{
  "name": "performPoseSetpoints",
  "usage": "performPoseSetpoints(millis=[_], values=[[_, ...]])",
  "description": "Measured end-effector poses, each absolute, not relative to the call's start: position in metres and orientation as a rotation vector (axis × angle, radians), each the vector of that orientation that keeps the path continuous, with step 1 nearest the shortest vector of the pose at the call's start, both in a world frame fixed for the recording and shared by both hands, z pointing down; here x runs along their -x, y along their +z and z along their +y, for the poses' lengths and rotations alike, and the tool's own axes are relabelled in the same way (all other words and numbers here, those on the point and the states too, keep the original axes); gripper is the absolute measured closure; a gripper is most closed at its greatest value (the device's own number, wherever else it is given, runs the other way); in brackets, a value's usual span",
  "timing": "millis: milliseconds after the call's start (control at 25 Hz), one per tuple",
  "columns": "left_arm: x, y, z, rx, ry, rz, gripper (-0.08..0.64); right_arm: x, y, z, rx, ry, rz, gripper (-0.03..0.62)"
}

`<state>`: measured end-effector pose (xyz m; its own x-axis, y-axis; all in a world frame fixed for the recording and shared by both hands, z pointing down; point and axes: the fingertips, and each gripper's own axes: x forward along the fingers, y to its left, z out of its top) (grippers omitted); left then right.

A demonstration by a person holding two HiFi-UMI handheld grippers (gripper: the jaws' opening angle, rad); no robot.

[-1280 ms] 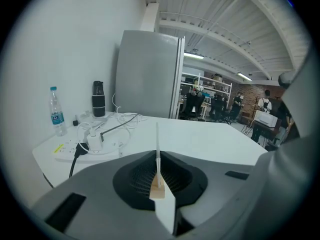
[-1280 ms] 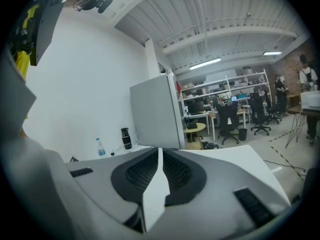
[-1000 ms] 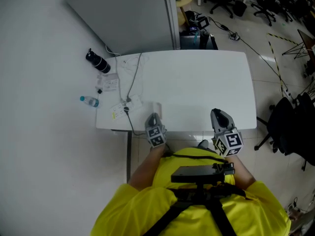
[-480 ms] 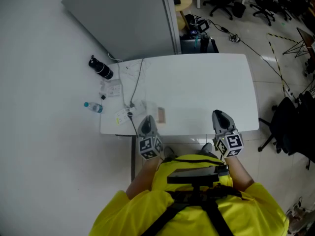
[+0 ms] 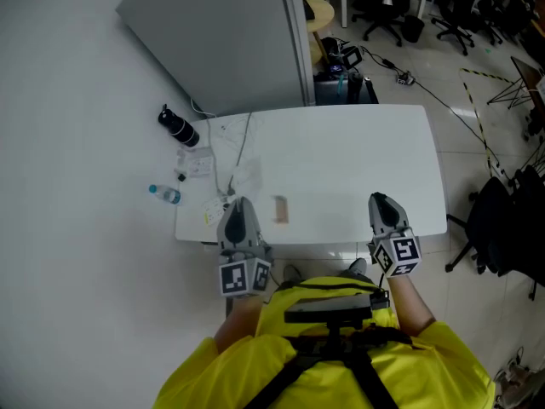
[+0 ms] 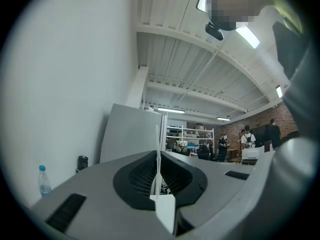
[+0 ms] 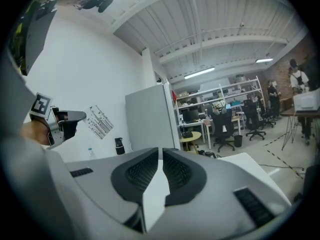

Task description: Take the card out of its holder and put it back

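Far left, on the floor: black flask (image 5: 178,127), loose papers (image 5: 194,165), small water bottle (image 5: 162,194). Next, at the near-left corner of the white counter (image 5: 358,152): left tongs (image 5: 239,207), pointing away from the person. Closed on the clear holder (image 6: 159,159), a thin sheet standing edge-on between the pads and reaching past their tips. Just right of these tongs, flat on the counter and outside the holder: the card (image 5: 280,210), a small tan rectangle, long side running away from the person. Further right, over the near edge of the counter: right tongs (image 5: 381,199). Narrow, only a slit between the pads, nothing in it. Beyond the counter's right end: a black office chair (image 5: 502,220).
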<state>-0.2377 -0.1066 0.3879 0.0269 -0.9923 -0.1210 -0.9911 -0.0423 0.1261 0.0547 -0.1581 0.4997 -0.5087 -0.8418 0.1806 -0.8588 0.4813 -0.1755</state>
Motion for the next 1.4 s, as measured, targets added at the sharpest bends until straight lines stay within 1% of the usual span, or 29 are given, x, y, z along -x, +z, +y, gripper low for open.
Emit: performPoseSetpoints(millis=[400, 840, 960, 1200, 1400], values=[[0.237, 0.382, -0.108, -2.269, -0.309, -2.137, 0.549, -0.058, 0.467, -0.158, -1.559, 0.284, -2.668, 0.558], [0.238, 0.402, -0.120, -2.245, -0.265, -2.088, 0.551, -0.060, 0.473, -0.161, -1.565, 0.300, -2.653, 0.558], [0.243, 0.437, -0.131, -2.204, -0.188, -2.068, 0.551, -0.054, 0.480, -0.164, -1.543, 0.300, -2.648, 0.558], [0.242, 0.540, -0.135, -2.130, 0.000, -1.969, 0.552, -0.055, 0.495, -0.162, -1.525, 0.319, -2.618, 0.558], [0.242, 0.607, -0.134, -2.065, 0.086, -1.929, 0.552, -0.058, 0.506, -0.162, -1.535, 0.317, -2.592, 0.559]])
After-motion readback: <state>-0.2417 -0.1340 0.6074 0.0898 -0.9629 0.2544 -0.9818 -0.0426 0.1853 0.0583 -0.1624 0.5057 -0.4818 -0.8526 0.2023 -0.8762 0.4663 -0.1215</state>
